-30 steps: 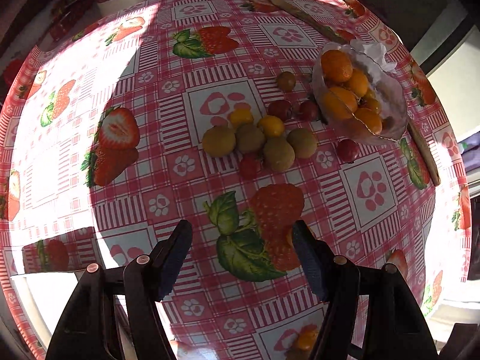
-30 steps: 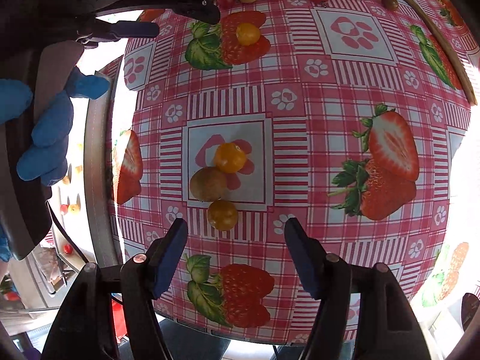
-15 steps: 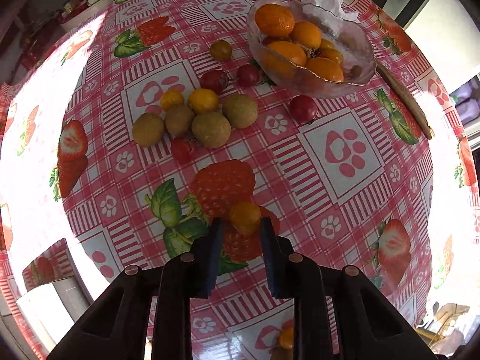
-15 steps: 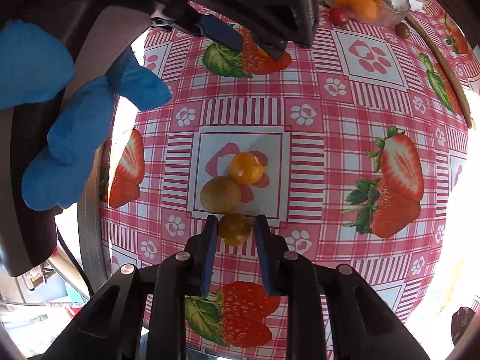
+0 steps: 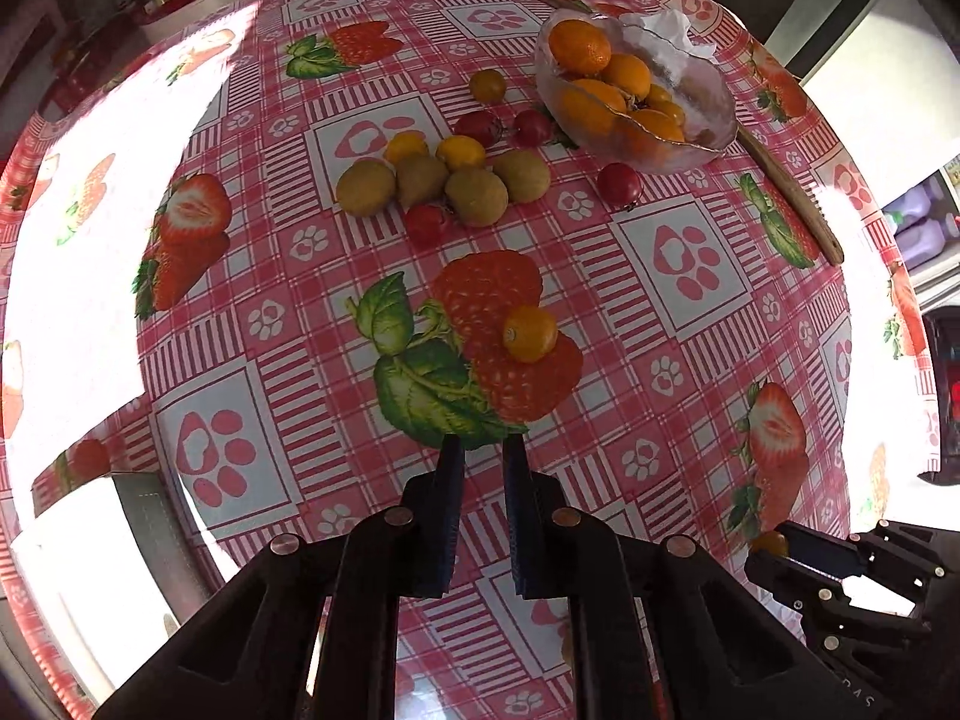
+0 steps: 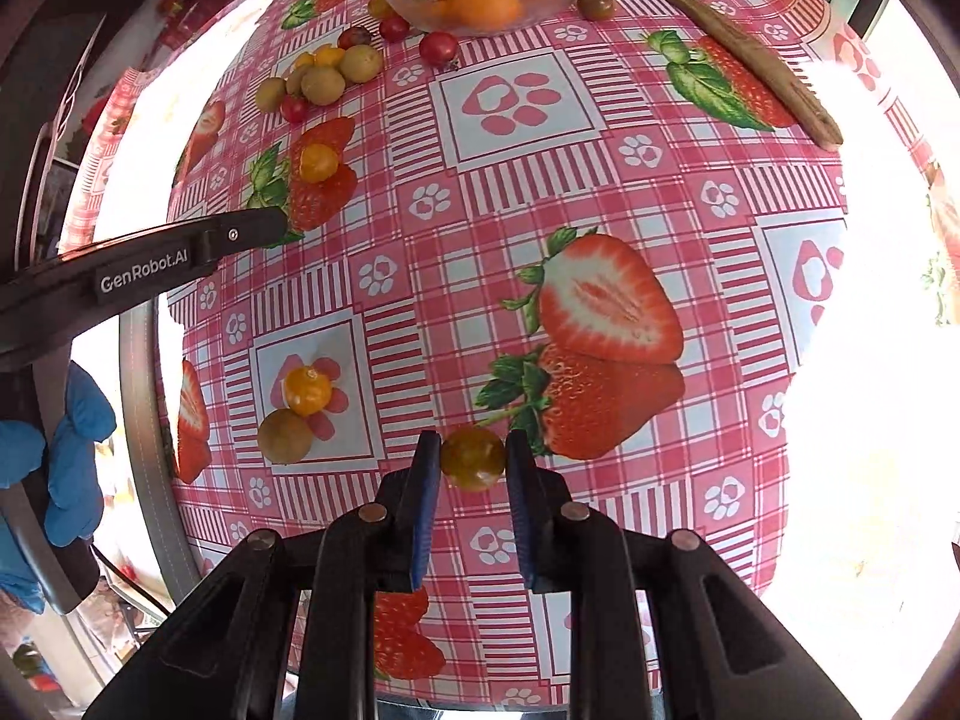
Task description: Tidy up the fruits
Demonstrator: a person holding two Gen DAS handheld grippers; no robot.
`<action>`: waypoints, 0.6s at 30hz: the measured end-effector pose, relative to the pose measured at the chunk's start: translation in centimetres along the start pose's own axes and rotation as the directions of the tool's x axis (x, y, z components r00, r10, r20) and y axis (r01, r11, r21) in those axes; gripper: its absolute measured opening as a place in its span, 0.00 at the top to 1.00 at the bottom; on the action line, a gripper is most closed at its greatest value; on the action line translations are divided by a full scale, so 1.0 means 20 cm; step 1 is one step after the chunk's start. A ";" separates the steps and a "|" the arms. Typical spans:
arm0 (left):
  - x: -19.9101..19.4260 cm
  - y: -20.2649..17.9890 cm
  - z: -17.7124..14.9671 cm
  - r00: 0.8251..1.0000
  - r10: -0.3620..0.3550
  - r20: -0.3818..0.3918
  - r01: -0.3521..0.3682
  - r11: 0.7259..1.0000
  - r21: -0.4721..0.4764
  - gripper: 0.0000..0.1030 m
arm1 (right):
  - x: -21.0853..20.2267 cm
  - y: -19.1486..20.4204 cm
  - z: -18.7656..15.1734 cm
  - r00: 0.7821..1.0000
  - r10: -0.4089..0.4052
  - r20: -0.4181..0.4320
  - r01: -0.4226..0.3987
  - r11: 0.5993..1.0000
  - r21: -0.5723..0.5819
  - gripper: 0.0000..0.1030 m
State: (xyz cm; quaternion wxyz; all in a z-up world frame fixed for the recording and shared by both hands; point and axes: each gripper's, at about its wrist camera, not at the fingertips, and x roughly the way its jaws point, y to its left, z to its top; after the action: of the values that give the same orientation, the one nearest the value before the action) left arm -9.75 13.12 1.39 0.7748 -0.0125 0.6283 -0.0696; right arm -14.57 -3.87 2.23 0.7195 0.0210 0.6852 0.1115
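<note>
My left gripper (image 5: pixel 483 450) is shut and empty, just short of a yellow cherry tomato (image 5: pixel 529 333) lying on a printed strawberry. That tomato also shows in the right wrist view (image 6: pixel 318 162). My right gripper (image 6: pixel 471 450) is shut on a yellow-green cherry tomato (image 6: pixel 473 458), held above the cloth. A yellow tomato (image 6: pixel 307 390) and a brown round fruit (image 6: pixel 284 435) lie to its left. A cluster of brown fruits (image 5: pixel 477 196), yellow and red tomatoes lies beside a glass bowl (image 5: pixel 696 153) of oranges.
A wooden utensil (image 5: pixel 786 192) lies along the far right of the round table (image 5: pixel 690 360) with its pink strawberry cloth. A white tissue (image 5: pixel 672 39) sits in the bowl. A blue-gloved hand (image 6: pixel 66 456) holds the left gripper. The table edge runs close on the left.
My left gripper closed without the yellow tomato and drew back from it. My right gripper closed on the yellow-green tomato and carried it up and to the right, away from its two neighbours.
</note>
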 end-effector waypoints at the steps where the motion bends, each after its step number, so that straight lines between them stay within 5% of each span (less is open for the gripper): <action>1: -0.01 0.01 -0.02 1.000 -0.004 0.001 0.004 1.000 -0.011 0.86 | -0.02 -0.03 0.00 1.000 0.002 0.001 -0.002 1.000 0.007 0.77; 9: -0.02 -0.01 0.03 1.000 0.011 0.020 -0.011 1.000 -0.030 0.84 | -0.09 -0.10 0.06 1.000 0.009 0.005 -0.009 1.000 0.023 0.77; 10: -0.01 -0.01 0.06 1.000 0.013 0.020 -0.012 0.999 -0.032 0.68 | -0.09 -0.09 0.06 1.000 0.011 0.005 -0.011 1.000 0.027 0.77; 11: 0.00 -0.03 0.10 0.999 0.025 0.028 -0.024 0.999 -0.032 0.37 | -0.10 -0.09 0.05 1.000 0.013 0.005 -0.013 0.999 0.029 0.77; 12: 0.00 -0.04 0.11 0.997 0.044 0.058 -0.042 0.999 -0.031 0.28 | -0.11 -0.09 0.05 1.000 0.016 0.007 -0.016 0.999 0.032 0.77; 18: 0.07 -0.11 0.20 0.994 0.085 0.065 -0.085 0.996 -0.003 0.27 | -0.14 -0.13 0.02 0.999 0.029 0.013 -0.030 0.998 0.051 0.77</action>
State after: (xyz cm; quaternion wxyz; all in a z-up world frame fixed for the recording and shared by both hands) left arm -5.77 10.56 1.18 0.7972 0.0118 0.6025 -0.0359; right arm -13.85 -6.91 4.52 0.7212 0.0504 0.6829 0.1043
